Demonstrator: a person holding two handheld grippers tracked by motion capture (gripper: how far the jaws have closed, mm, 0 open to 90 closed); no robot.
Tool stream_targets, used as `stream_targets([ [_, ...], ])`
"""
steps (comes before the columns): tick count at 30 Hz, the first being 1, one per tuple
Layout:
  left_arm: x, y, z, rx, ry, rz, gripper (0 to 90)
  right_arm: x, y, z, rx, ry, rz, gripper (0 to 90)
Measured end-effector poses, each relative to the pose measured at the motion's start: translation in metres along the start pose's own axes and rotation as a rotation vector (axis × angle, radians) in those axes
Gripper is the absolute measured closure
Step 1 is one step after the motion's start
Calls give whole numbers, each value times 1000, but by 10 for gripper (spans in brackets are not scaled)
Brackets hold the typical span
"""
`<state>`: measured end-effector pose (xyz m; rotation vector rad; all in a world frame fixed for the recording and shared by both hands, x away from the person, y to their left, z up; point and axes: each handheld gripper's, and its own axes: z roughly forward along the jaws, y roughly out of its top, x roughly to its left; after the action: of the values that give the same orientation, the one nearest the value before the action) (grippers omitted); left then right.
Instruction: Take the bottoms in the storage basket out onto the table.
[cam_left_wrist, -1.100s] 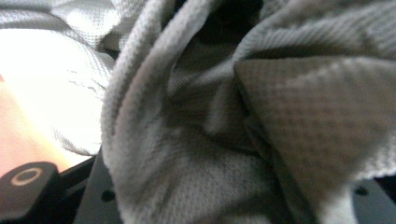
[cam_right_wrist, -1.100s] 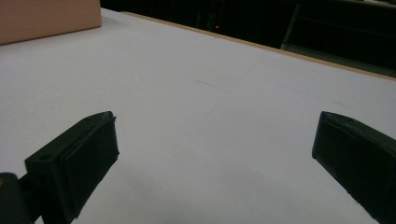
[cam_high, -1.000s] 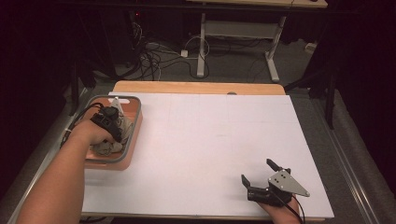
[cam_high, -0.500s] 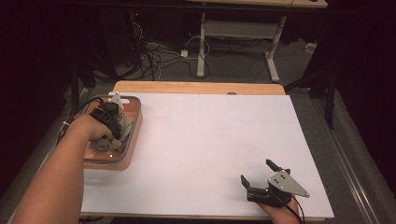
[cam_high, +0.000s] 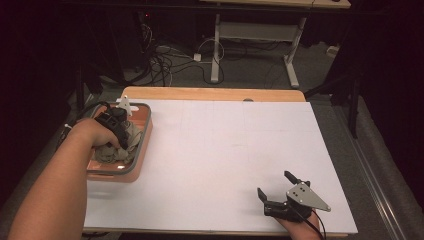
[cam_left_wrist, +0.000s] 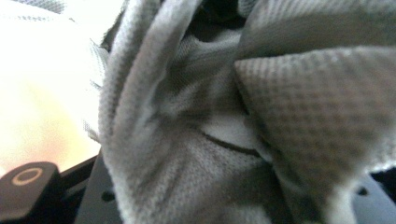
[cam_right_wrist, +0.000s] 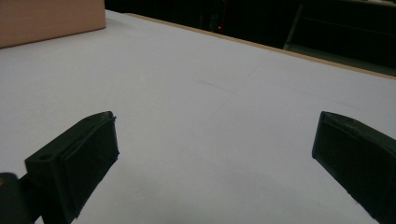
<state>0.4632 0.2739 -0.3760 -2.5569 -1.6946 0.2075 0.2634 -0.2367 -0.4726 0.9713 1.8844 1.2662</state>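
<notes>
A crumpled grey mesh cloth (cam_high: 112, 152) lies in a salmon-coloured bin with a grey rim (cam_high: 143, 142) at the table's left edge. My left gripper (cam_high: 120, 134) points down into the bin and is shut on a bunch of that cloth. In the left gripper view, folds of the cloth (cam_left_wrist: 187, 140) hang right in front of the camera and hide the jaws. My right gripper (cam_high: 274, 183) rests low over the white tabletop near the front right corner. Its jaws stand wide apart, and its pads (cam_right_wrist: 91, 158) have nothing between them.
The white tabletop (cam_high: 225, 145) stretches between the bin and the right gripper. A wooden strip (cam_high: 210, 94) borders its far edge. The bin's side (cam_right_wrist: 46, 18) is at the upper left of the right gripper view. Cables and a desk frame lie on the floor beyond.
My left hand has risen a little above the bin, drawing the gripped cloth up with it. The right gripper has stayed where it was.
</notes>
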Motion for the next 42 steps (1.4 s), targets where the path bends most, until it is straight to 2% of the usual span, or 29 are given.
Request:
stream_targets([
  [18, -6, -3, -25, -20, -4, 17, 535, 2, 0, 1, 3, 6, -3, 14],
  [27, -21, 1, -44, -41, 11, 42, 535, 2, -1, 2, 3, 8, 0, 15],
  [42, -45, 8, -71, -82, 3, 86, 535, 2, -1, 1, 1, 7, 8, 14],
])
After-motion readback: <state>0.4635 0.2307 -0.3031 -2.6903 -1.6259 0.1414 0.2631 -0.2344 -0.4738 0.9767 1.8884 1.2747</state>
